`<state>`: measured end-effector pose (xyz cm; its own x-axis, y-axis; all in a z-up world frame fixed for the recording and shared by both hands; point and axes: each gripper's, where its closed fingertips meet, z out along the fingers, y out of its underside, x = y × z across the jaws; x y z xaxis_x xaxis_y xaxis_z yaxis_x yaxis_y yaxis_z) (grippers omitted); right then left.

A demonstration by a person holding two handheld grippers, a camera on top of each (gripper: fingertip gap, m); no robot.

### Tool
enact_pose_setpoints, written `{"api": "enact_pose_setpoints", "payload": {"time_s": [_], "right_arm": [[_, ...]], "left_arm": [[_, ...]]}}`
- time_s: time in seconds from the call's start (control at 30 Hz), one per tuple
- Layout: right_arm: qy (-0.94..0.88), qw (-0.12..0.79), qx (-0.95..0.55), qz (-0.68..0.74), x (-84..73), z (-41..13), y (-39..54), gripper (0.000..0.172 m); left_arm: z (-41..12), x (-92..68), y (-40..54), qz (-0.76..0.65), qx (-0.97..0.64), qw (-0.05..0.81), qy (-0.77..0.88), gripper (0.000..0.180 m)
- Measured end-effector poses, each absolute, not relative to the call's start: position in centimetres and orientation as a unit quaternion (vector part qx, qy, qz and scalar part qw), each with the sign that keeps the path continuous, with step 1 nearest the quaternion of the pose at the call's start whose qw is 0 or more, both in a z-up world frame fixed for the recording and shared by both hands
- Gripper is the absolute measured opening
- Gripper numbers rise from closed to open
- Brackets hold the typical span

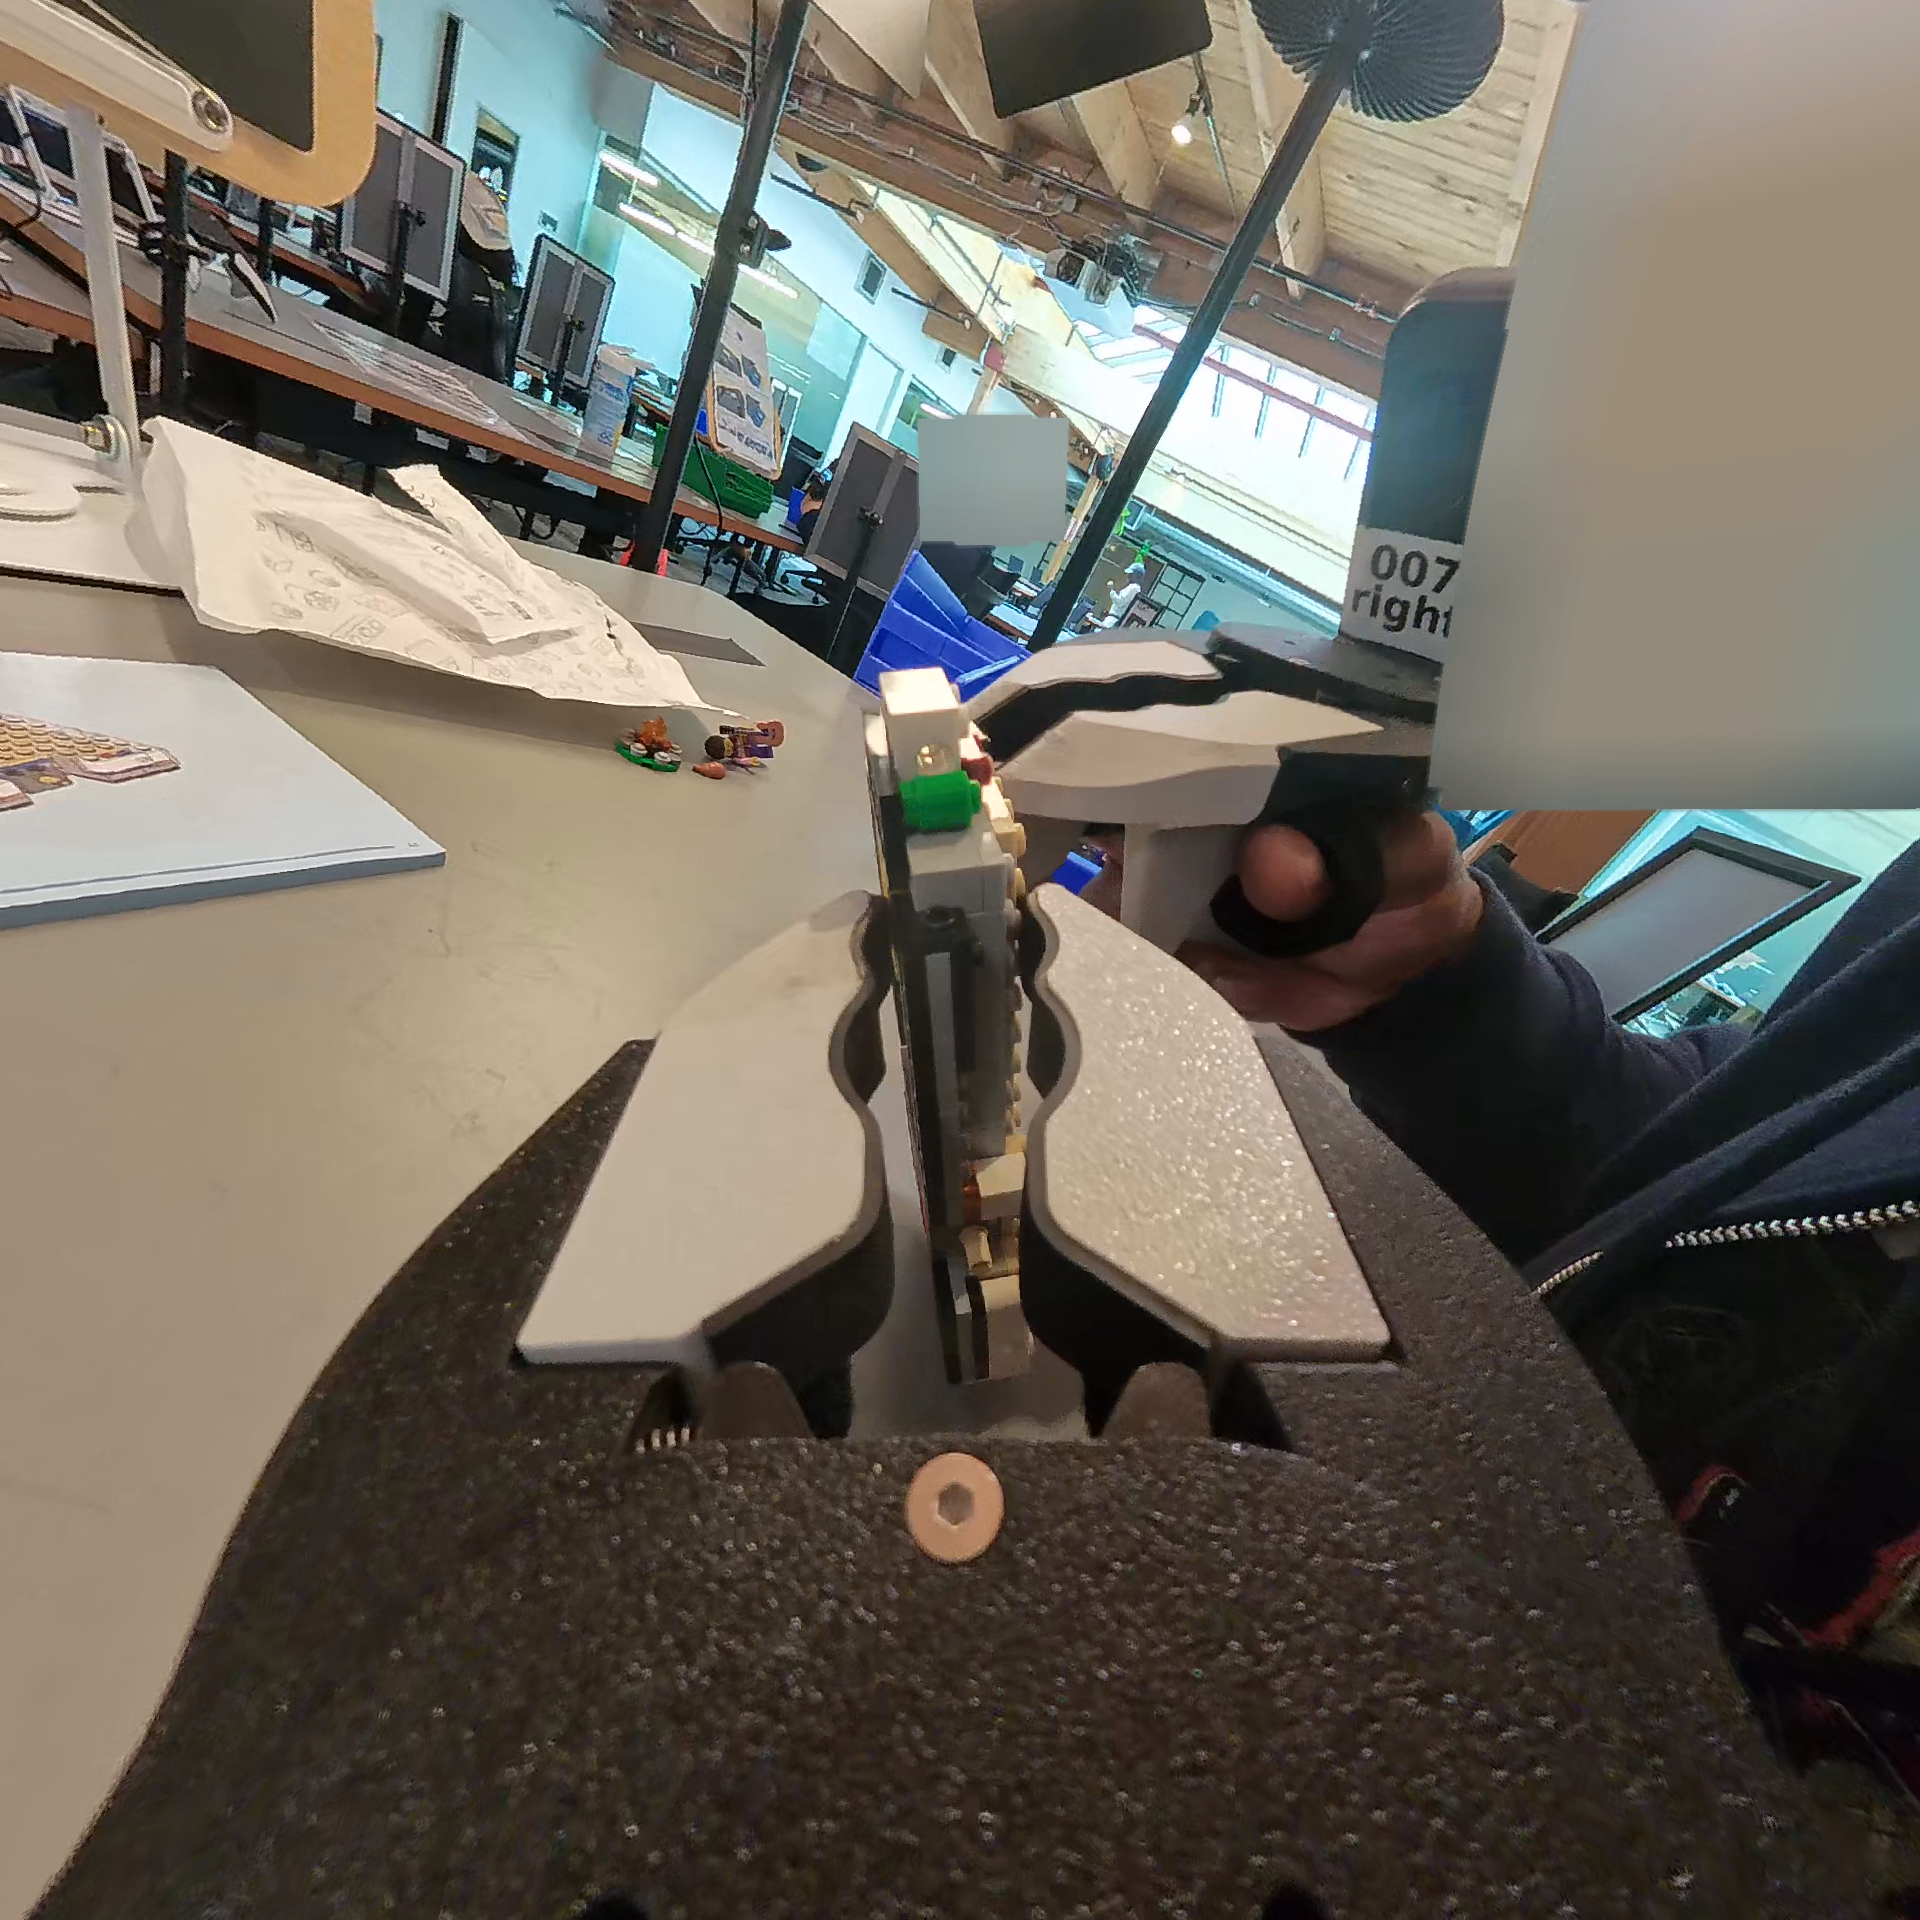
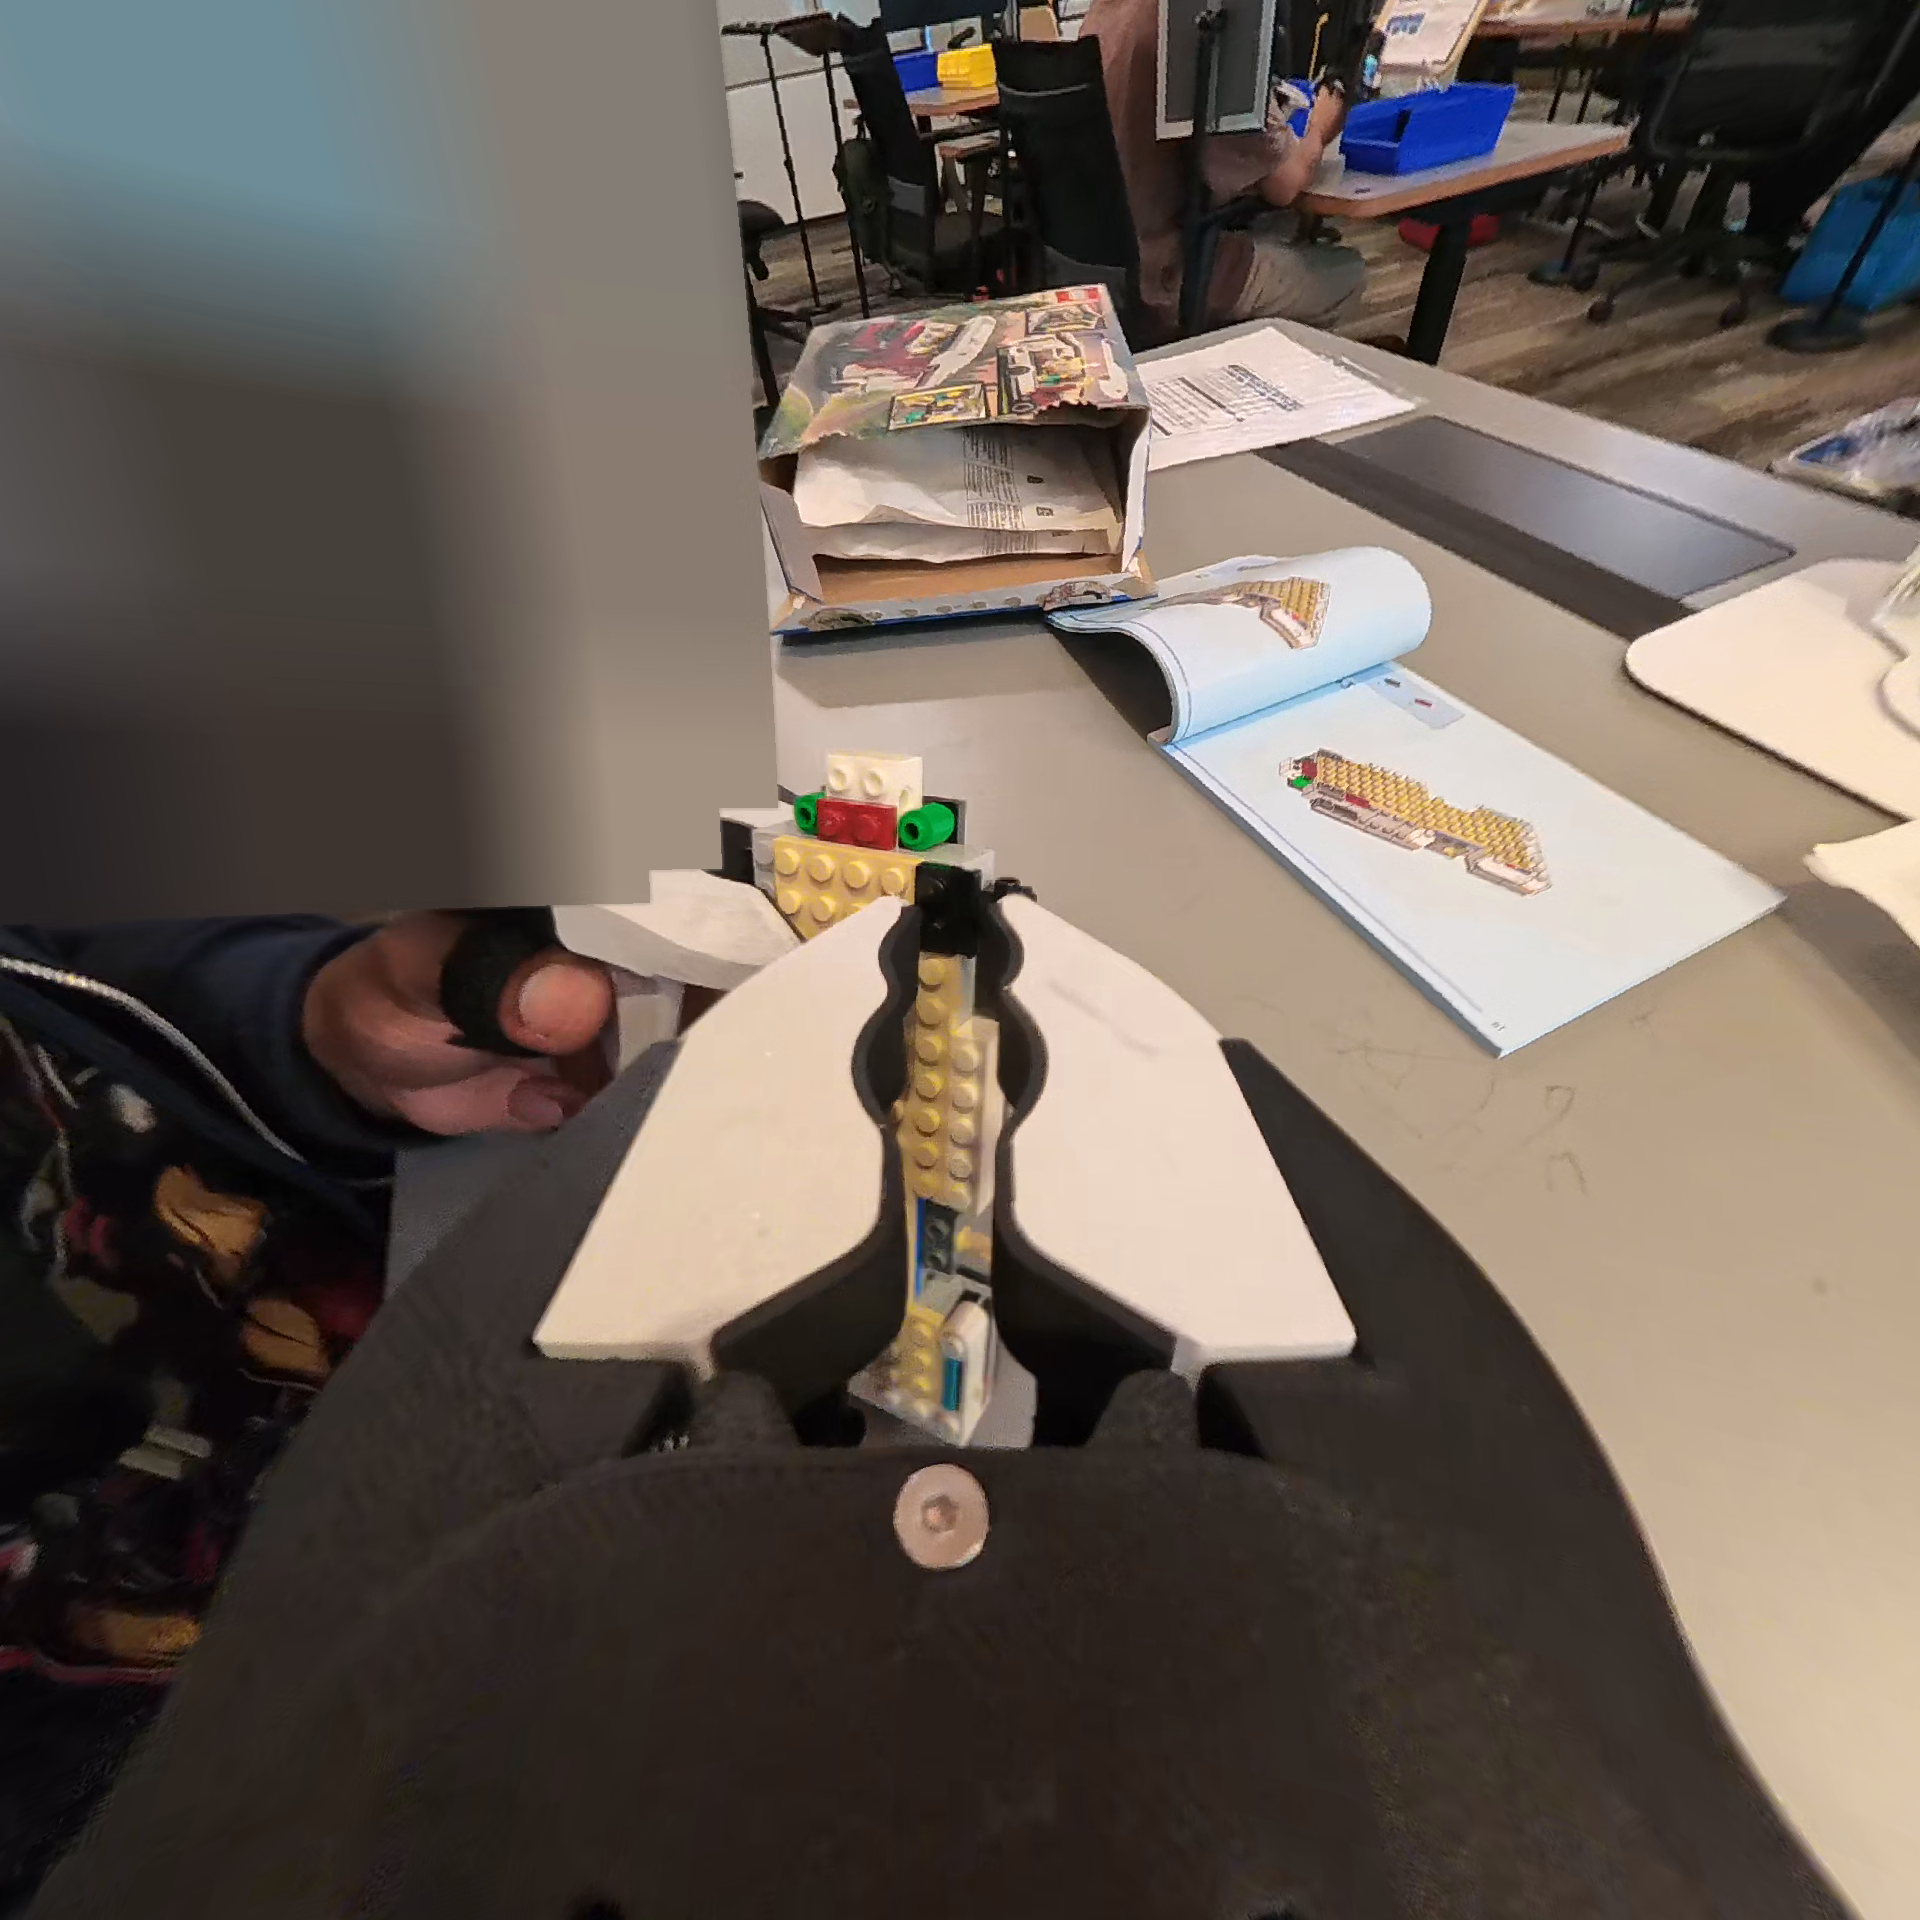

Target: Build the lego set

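Left tongs [image 1: 948,914] nearest the lens: narrow, both pads pressed on the flat faces of a brick model [image 1: 951,1039], a long grey, black and tan slab held on edge above the surface [image 1: 416,1091]. Model's far end sticks out past the fingertips, with a white brick [image 1: 916,712] on top and a green stud piece [image 1: 938,800] just under it.

Right tongs [image 2: 948,914] also narrow, closed on the same model [image 2: 940,1081], tan studded face up between the pads and a black piece at the tips. In the left wrist view the right tongs come in from the right and meet the model's far end beside the green piece. Hand [image 1: 1340,935] in a dark sleeve grips the trigger.

On the surface:
- open instruction booklet [image 2: 1455,831], right of the tongs, light blue pages
- torn set box [image 2: 956,457] with paper bags inside, toward the far edge behind the booklet
- printed sheet [image 2: 1247,395] beside the box
- crumpled white paper [image 1: 395,561] at far left
- small minifigure and loose bits [image 1: 707,743] just below that paper
- white pad [image 2: 1787,675] near the right edge
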<state>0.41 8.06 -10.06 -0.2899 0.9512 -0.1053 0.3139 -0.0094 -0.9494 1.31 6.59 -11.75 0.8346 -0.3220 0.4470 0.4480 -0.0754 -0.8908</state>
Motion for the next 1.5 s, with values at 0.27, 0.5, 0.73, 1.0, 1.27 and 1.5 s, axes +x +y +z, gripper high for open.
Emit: {"api": "enact_pose_setpoints", "payload": {"time_s": [0.27, 0.5, 0.73, 1.0, 1.27, 1.5], "right_arm": [[-0.693, 0.366, -0.420, 0.458, 0.8, -9.8, 7.8, 0.012], [-0.736, 0.347, -0.382, 0.439, 1.2, -9.8, 7.7, 0.014], [-0.738, 0.320, -0.395, 0.444, 1.3, -10.0, 7.8, 0.013], [-0.710, 0.286, -0.456, 0.454, 0.9, -10.3, 8.1, 0.014], [-0.700, 0.269, -0.483, 0.452, 0.6, -10.7, 8.2, 0.016], [-0.694, 0.262, -0.491, 0.457, 0.5, -10.8, 8.0, 0.016]], "left_arm": [[-11.7, 1.7, 6.5, -0.285, -0.682, 0.674, -0.016, 0.024], [-11.7, 2.0, 6.4, -0.296, -0.684, 0.667, 0.001, 0.023], [-11.8, 2.1, 6.4, -0.329, -0.679, 0.656, -0.011, 0.023], [-11.8, 1.8, 6.7, -0.414, -0.651, 0.632, -0.073, 0.023], [-12.0, 1.7, 6.8, -0.486, -0.623, 0.599, -0.130, 0.023], [-12.0, 1.5, 6.8, -0.507, -0.610, 0.592, -0.146, 0.023]]}}
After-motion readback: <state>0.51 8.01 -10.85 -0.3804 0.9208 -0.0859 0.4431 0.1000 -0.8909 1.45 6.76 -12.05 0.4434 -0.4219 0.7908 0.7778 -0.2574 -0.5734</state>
